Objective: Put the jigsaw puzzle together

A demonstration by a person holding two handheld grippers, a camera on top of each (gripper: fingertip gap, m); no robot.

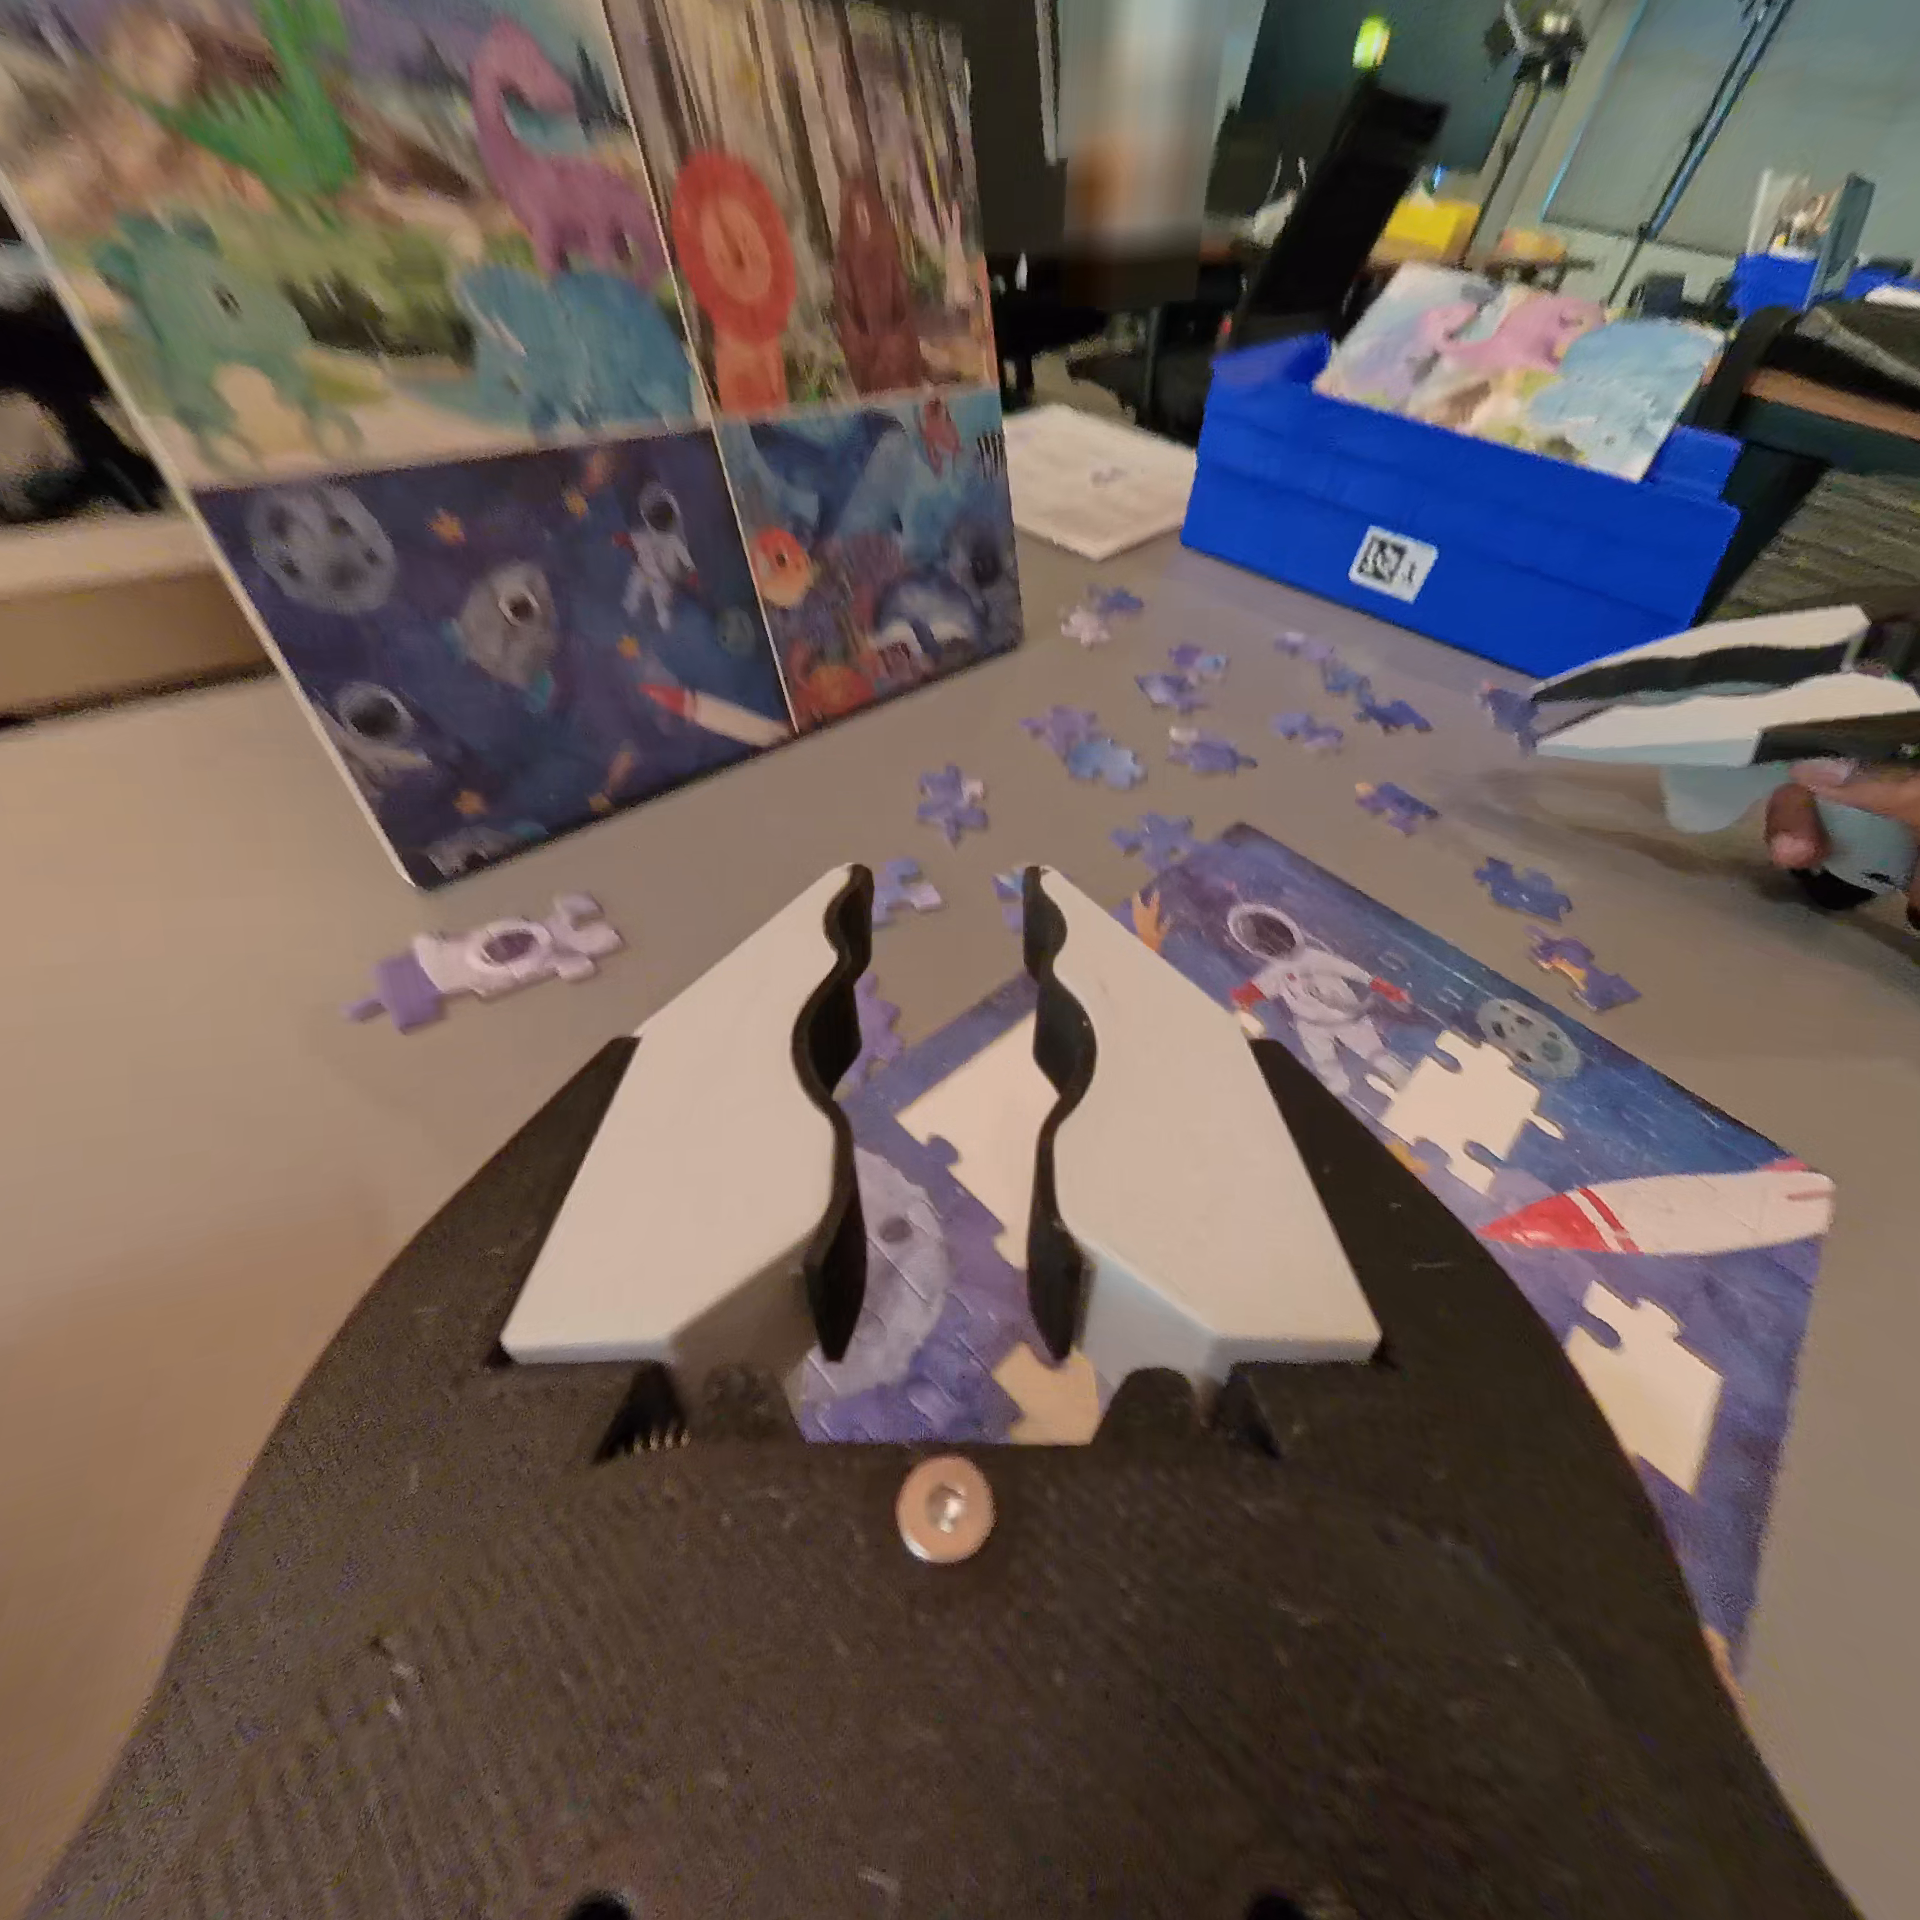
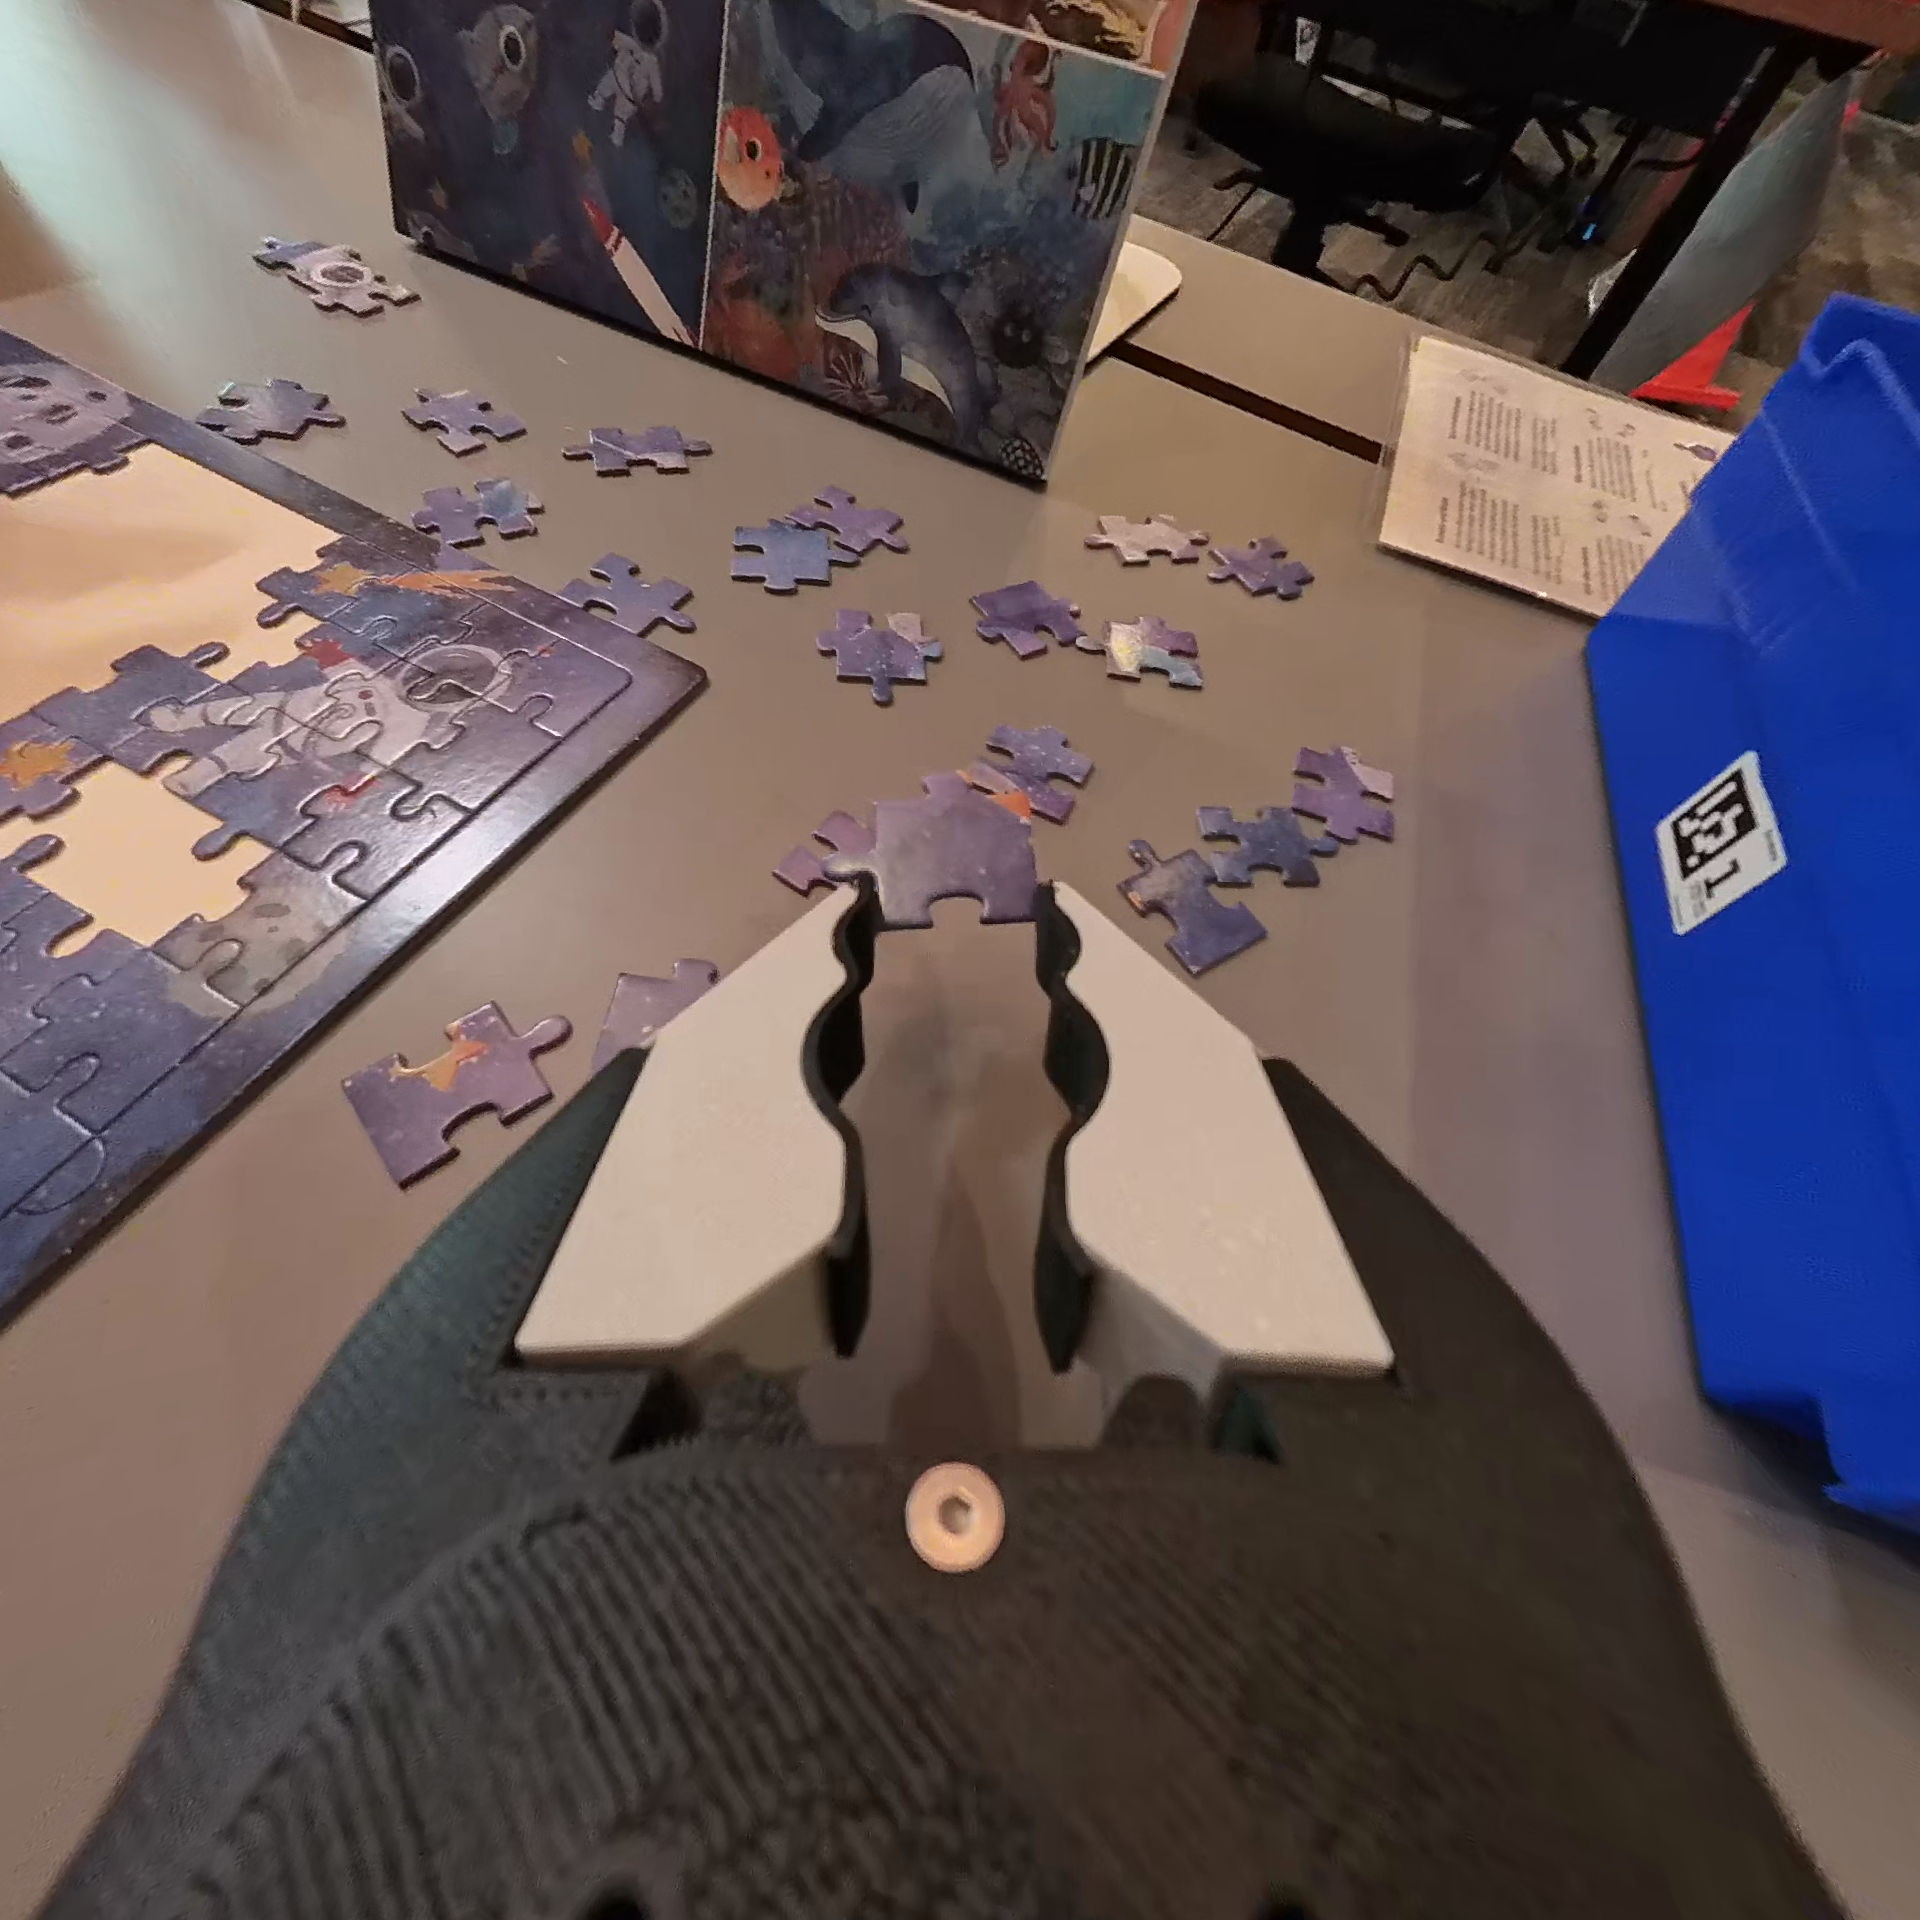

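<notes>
Purple puzzle piece (image 2: 951, 857) sits pinched flat between the right gripper (image 2: 951, 902) fingertips, long axis crosswise, tabs pointing away. Left gripper (image 1: 943, 883) hangs narrowly parted and bare above the space puzzle board (image 1: 1621, 1122).

Ahead of the right gripper (image 2: 954, 896) the desk (image 2: 1455, 1091) is strewn with loose puzzle pieces (image 2: 883, 649); bare lanes are left only between them. To its right the way is closed by a blue bin (image 2: 1787, 935), to its left by the puzzle board (image 2: 312, 790). Farther ahead an upright picture box (image 2: 831, 208) blocks passage. Left of the left gripper (image 1: 945, 883), open desk is found.
</notes>
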